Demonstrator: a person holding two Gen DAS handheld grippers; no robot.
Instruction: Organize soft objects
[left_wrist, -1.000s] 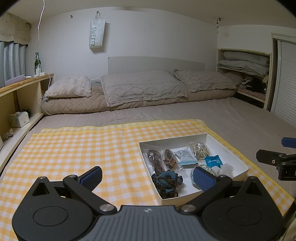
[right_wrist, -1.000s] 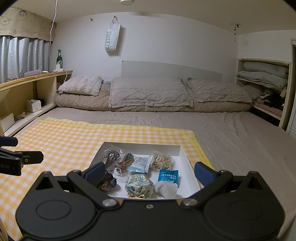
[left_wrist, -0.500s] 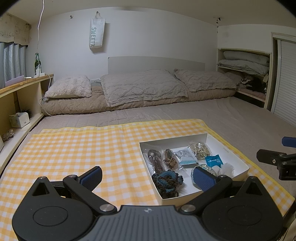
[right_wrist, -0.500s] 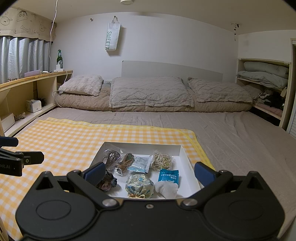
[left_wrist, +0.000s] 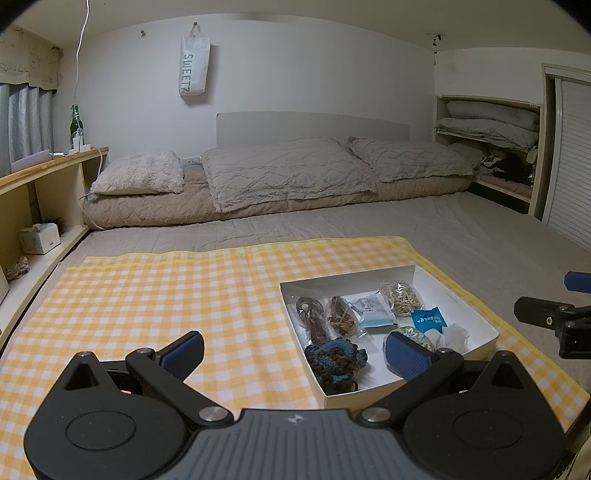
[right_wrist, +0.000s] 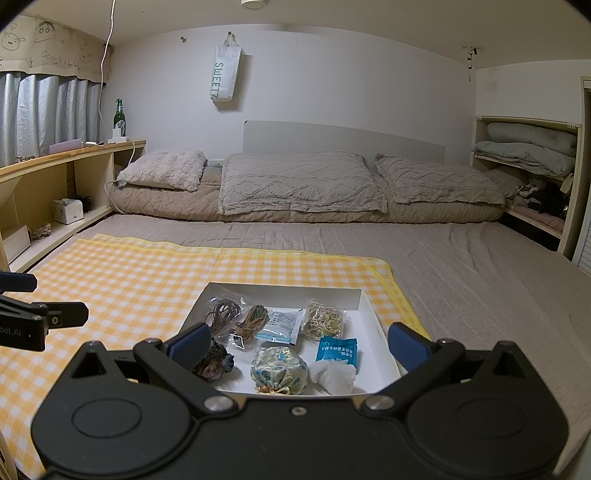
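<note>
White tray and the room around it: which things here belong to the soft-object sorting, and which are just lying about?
Job items:
white tray
knitted piece
floral pouch
blue packet
white soft wad
bagged cords
checked cloth

Lying about:
pillows
green bottle
hanging bag
tissue box
folded bedding

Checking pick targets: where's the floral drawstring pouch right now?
In the right wrist view, the floral pouch sits in the white box's near row, between the dark crochet piece and white wad.
</note>
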